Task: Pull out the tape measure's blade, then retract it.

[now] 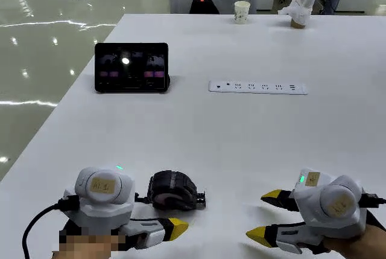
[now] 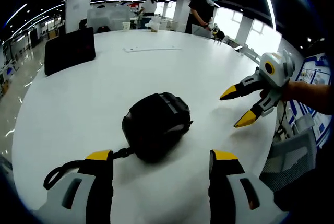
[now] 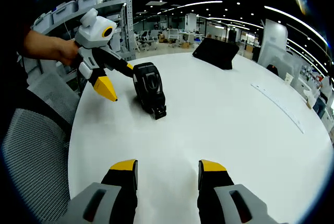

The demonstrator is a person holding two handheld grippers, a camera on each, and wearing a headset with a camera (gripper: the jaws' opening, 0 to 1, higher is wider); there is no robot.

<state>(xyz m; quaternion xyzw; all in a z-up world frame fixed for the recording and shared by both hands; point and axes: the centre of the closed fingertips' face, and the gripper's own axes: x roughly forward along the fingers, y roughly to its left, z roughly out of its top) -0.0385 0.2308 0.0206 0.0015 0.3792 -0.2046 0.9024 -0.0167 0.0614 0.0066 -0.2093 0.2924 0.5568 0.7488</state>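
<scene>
Black tape measure (image 2: 156,125) — left gripper (image 2: 162,156) straddles it, jaws spread.

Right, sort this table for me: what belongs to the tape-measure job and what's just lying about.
For the job: tape measure; left gripper and right gripper, both open.

Lying about: tablet; power strip; paper cup; plastic cup with straw.
</scene>
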